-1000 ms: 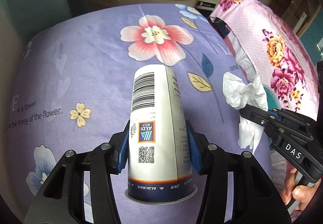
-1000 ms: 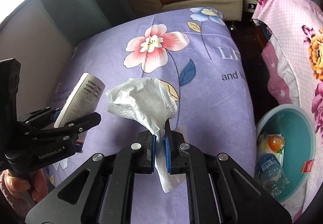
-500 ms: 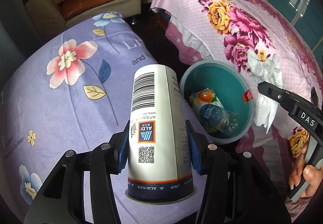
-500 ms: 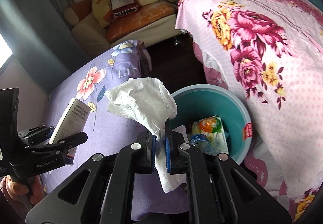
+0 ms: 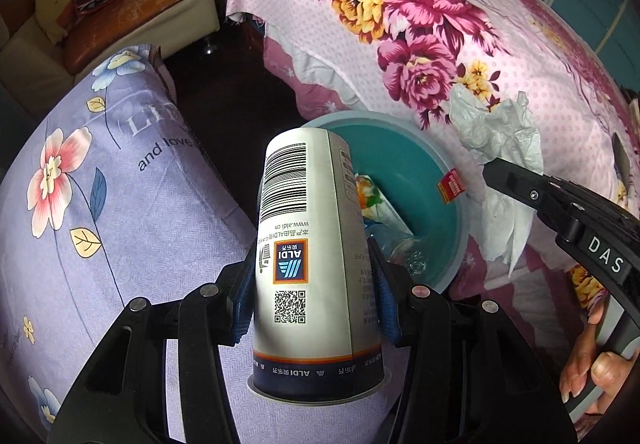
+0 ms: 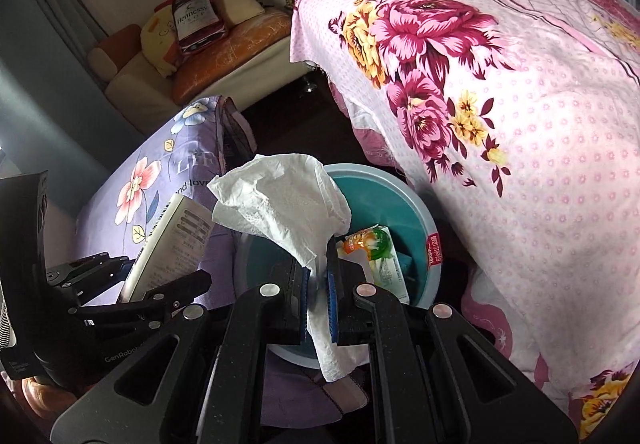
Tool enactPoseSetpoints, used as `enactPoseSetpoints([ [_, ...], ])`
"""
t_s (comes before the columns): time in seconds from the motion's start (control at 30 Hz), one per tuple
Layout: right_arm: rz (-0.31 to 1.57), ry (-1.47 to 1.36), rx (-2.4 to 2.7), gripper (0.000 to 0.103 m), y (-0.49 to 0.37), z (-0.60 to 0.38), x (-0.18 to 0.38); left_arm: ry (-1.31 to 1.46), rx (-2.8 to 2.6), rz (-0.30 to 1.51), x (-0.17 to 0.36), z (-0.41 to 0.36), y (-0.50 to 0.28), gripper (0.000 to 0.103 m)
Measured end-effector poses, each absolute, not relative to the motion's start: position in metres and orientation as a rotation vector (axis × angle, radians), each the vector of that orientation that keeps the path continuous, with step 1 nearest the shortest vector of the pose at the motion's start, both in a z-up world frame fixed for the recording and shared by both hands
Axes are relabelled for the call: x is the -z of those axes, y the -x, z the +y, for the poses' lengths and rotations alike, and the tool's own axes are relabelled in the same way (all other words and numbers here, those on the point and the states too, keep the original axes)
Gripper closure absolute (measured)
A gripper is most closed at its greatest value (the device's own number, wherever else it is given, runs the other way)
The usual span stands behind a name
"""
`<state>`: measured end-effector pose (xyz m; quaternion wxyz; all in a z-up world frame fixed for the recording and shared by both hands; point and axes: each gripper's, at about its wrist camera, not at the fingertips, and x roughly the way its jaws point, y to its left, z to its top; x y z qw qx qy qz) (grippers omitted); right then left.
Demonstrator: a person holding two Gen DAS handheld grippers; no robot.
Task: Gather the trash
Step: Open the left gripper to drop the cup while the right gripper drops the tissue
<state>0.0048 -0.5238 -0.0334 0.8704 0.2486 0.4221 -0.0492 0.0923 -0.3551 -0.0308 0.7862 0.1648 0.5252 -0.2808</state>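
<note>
Paper cup [image 5: 316, 268] — clamped between left tongs [image 5: 314, 308], above the bin [image 5: 448, 244].

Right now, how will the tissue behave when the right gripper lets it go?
The tissue looks limp, sagging below the right gripper, so it should probably flutter down slowly. Being light, it may drift past the bin.

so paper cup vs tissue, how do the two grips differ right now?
The paper cup is rigid and keeps its shape, held upside down, rim nearest the camera, with the left gripper clamped on its sides, jaws well apart. The tissue is limp and crumpled, pinched by the right gripper with jaws nearly together, loose ends flopping above and below. Shared: both are off the bed, near the teal bin.
</note>
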Motion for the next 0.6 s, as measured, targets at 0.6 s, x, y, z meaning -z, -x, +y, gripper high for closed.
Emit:
enactPoseSetpoints([
  [0.6,0.949,-0.539,0.142,0.095,-0.021,-0.533,0.059,-0.356,0.622,1.182,0.056,-0.378,-0.122,0.04],
])
